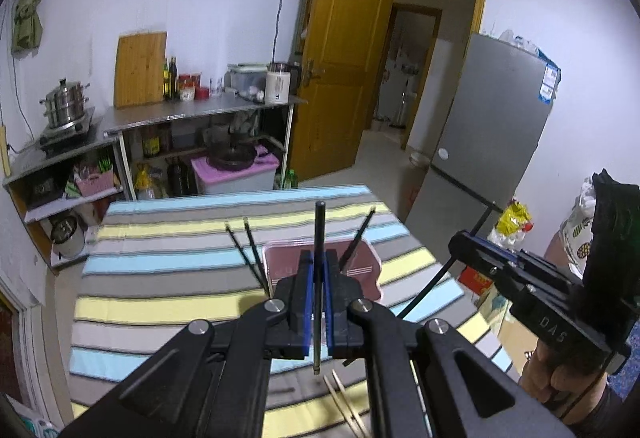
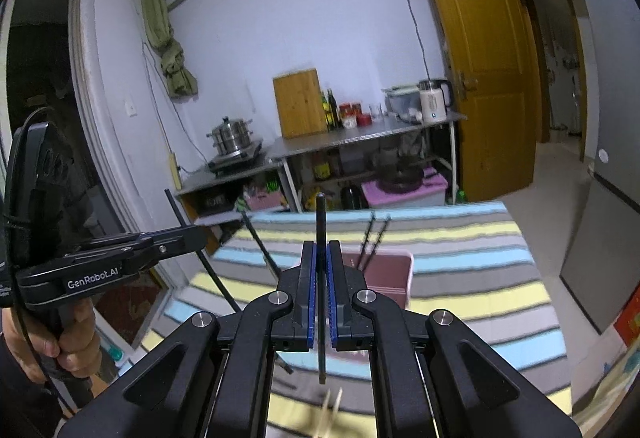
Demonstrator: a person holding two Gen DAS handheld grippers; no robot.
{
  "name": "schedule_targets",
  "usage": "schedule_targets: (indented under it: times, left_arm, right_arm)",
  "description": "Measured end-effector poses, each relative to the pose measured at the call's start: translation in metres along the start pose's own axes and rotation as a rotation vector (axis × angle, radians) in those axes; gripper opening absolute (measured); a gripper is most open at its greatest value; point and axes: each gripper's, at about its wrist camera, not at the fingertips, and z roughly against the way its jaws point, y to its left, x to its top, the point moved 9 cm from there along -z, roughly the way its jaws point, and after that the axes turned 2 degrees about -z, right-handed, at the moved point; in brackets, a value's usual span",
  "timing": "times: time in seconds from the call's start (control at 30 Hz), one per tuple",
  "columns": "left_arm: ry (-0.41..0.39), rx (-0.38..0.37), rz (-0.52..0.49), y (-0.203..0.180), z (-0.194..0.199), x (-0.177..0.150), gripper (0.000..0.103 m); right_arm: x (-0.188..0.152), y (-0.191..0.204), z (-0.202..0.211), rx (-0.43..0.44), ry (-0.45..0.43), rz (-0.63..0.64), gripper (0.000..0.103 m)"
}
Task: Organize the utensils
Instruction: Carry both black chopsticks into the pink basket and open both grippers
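My left gripper [image 1: 319,258] is shut on a black chopstick [image 1: 319,226] that stands upright between the blue pads. My right gripper [image 2: 321,250] is shut on another black chopstick [image 2: 320,222], also upright. Both hang above the striped tablecloth [image 1: 160,278]. A pink-rimmed maroon box [image 1: 360,266] sits on the cloth ahead, with black chopsticks [image 1: 248,250] leaning out of it; it also shows in the right wrist view [image 2: 392,274]. A pair of light wooden chopsticks [image 1: 344,402] lies on the cloth below my grippers. The right gripper also shows in the left wrist view [image 1: 460,238], and the left gripper in the right wrist view [image 2: 196,234].
A steel counter [image 1: 192,110] with a pot, bottles, a cutting board and a kettle stands beyond the table. An open wooden door [image 1: 336,78] and a grey fridge [image 1: 488,126] are to the right. Bags [image 1: 512,218] sit by the table's right edge.
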Motion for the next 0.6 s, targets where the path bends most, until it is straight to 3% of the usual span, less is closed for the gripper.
schedule_targets:
  times: [0.3, 0.6]
  left_arm:
    - [-0.055, 0.004, 0.008, 0.003, -0.002, 0.033, 0.005]
    - [-0.079, 0.015, 0.028, 0.013, -0.015, 0.046, 0.005]
  right_arm:
    - [0.034, 0.006, -0.012, -0.003, -0.054, -0.001, 0.004]
    - [0.035, 0.001, -0.027, -0.040, -0.068, 0.005, 0.004]
